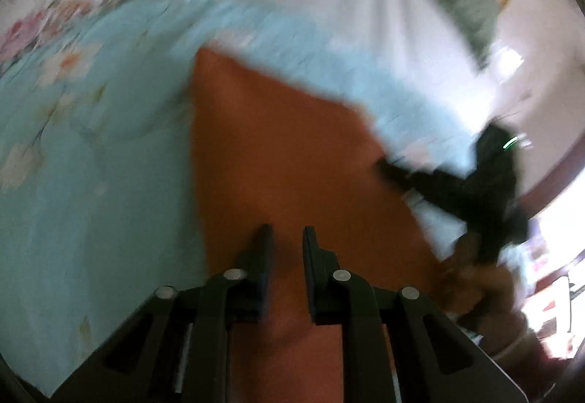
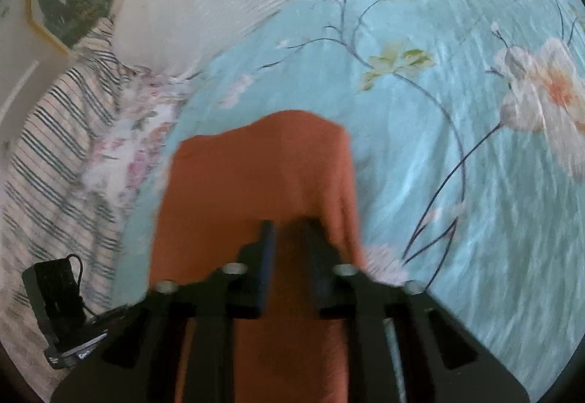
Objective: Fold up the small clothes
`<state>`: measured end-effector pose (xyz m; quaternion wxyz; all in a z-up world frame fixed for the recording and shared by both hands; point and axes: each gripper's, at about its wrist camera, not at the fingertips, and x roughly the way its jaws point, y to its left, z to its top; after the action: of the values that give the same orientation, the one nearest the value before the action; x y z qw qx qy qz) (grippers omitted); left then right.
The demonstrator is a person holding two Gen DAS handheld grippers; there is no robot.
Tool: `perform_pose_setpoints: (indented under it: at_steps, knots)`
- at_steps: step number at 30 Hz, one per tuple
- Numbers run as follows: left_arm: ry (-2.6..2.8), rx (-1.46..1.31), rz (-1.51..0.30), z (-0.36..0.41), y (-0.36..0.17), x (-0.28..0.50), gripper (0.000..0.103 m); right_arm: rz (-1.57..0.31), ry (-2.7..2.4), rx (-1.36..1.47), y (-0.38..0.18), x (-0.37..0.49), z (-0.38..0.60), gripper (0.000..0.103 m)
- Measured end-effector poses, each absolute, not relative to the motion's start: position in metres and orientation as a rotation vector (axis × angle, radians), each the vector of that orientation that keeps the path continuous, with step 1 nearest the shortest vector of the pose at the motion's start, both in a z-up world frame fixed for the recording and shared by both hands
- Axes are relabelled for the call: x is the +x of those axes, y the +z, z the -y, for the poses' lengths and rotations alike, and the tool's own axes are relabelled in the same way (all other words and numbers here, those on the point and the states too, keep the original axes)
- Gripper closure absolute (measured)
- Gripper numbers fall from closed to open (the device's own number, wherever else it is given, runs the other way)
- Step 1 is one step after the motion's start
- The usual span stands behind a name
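Orange cloth is lying on the floral sheet; the left gripper and right gripper are both clenching its fabric.

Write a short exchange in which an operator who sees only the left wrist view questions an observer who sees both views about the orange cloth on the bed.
Operator: The orange cloth looks flat from here. Is it flat everywhere?
Observer: No. In the right wrist view, the part ahead of the right gripper humps up off the blue floral bedspread.
Operator: What lies beside that hump?
Observer: To its left, past a patch of pink flowers, there is a black-and-white striped fabric.
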<state>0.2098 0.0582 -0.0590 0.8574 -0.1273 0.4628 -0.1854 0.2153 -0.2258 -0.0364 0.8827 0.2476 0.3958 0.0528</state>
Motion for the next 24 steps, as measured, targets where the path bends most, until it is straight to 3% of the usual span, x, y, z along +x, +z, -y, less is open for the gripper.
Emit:
perform_pose_setpoints:
  at_steps: [4, 8, 15, 24]
  knots:
    - [-0.411, -0.374, -0.976, -0.073, -0.076, 0.219, 0.102, -0.811, 0.106, 0.542, -0.041, 0.22, 0.231, 0.103]
    - [-0.358, -0.267, -0.949, -0.061, -0.068, 0.209, 0.102, -0.81, 0.09, 0.521, -0.034, 0.212, 0.228, 0.103]
    - [-0.416, -0.268, -0.915, -0.067, -0.048, 0.156, 0.102, -0.808, 0.19, 0.491, -0.013, 0.134, 0.202, 0.099]
    - [-0.377, -0.261, -0.97, -0.075, -0.078, 0.105, 0.102, -0.858, 0.124, 0.481, -0.048, 0.092, 0.199, 0.1]
